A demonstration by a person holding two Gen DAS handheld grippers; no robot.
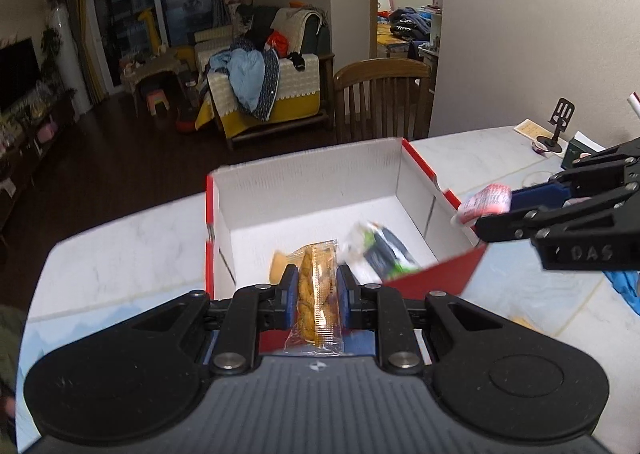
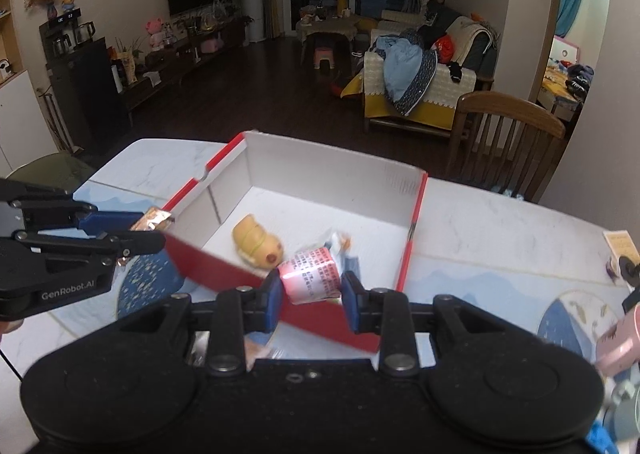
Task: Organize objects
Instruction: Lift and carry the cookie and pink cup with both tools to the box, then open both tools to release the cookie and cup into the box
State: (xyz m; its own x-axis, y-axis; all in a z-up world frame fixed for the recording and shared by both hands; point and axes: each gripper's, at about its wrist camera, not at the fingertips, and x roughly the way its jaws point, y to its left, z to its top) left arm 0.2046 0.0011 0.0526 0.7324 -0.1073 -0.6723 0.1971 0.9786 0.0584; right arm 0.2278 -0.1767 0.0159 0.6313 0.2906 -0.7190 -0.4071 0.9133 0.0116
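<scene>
Both claws are hanging at the near rim of the open red-and-white box (image 1: 308, 190) sitting on the pale marbled worktop (image 1: 120, 246), each carrying something that looks bound for it. The left claw (image 1: 318, 286) is clenching a clear-wrapped twisted pastry (image 1: 318, 294) lengthwise between its blue pads, wrapper ends sticking out front and back; gripping it by the middle is likely keeping the crinkly pack from sliding. The right claw (image 2: 310, 286) is grasping a small pink-and-white carton (image 2: 311, 274) printed with red text, pads pressing its two sides, carton sitting just over the box's near red wall. Judging by the task, the box is serving as the collecting bin, so both items are probably about to be dropped in. The right wrist view is showing the box floor best: a tan, bun-like toy or snack (image 2: 258, 242) lying near the left wall, and a blurred wrapper just behind the carton. The left wrist view is hiding most of that tan piece behind the pastry but giving a clearer look at a green-and-dark packet (image 1: 380, 250) lying toward the right side, plus a phone stand (image 1: 560, 122) and small clutter at the worktop's far right end. A wooden chair (image 2: 504, 134) is standing beyond the worktop.
</scene>
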